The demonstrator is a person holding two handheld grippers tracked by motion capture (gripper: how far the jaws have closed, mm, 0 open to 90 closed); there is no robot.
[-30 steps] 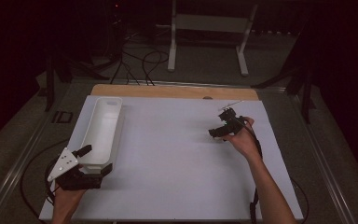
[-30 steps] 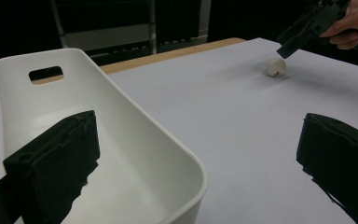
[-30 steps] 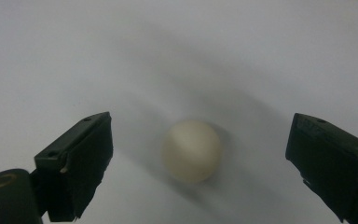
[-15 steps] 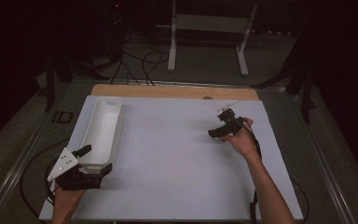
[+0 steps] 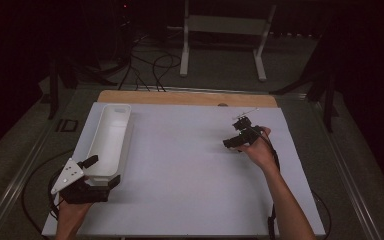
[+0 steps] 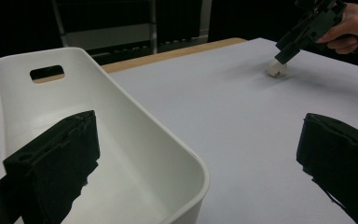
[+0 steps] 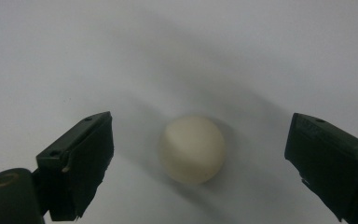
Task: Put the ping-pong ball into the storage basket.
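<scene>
Right tool [image 7: 198, 158] agape, straddling cream ball [image 7: 193, 148]

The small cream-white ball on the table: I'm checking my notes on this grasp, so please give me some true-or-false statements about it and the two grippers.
1. The small cream-white ball lies between the right gripper's open jaws. True.
2. The ball sits inside the long white plastic bin. False: it rests on the white table sheet, far from the bin.
3. The left gripper straddles the bin's near end wall, jaws open. True.
4. The right gripper's jaws are clamped on the ball. False: both stand apart from it.
</scene>
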